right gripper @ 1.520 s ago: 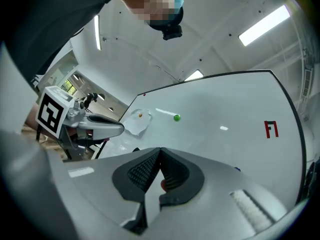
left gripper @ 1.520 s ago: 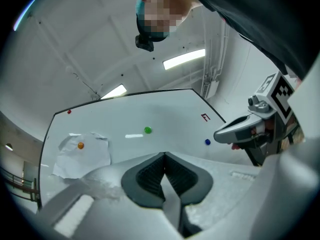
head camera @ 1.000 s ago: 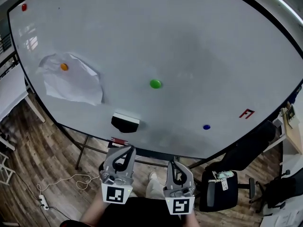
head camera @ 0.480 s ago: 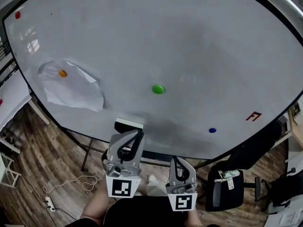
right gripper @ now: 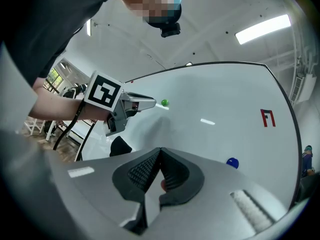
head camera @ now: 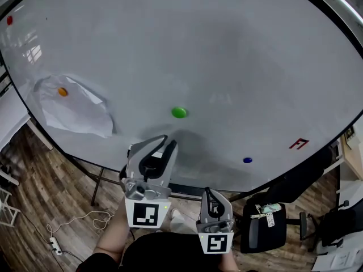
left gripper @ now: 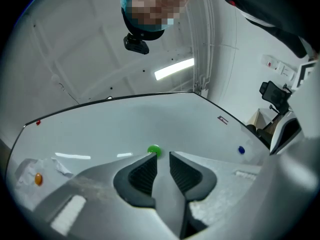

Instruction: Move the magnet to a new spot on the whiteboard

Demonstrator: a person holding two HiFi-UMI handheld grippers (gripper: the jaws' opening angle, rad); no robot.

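A green magnet (head camera: 179,112) sticks near the middle of the whiteboard (head camera: 227,50). My left gripper (head camera: 169,140) is raised toward the board just below and left of it. Its jaws have just been opening and stand open with nothing between them. In the left gripper view the green magnet (left gripper: 154,150) shows right beyond the left gripper (left gripper: 161,155), apart from the pads. My right gripper (head camera: 208,192) hangs lower, below the board's bottom edge, shut and empty. The right gripper view shows the right gripper (right gripper: 160,150), the left gripper (right gripper: 152,102) and the green magnet (right gripper: 163,102).
Also on the board are a blue magnet (head camera: 247,160), a red magnet (head camera: 9,20), a red mark (head camera: 298,144) and a crumpled paper (head camera: 76,109) pinned by an orange magnet (head camera: 62,92). A black eraser (right gripper: 120,145) sits low. An office chair (head camera: 264,225) and a cable (head camera: 74,220) are on the floor.
My left gripper has risen toward the green magnet and its jaws have gone from shut to open; it now covers the black eraser. The right gripper has hardly shifted.
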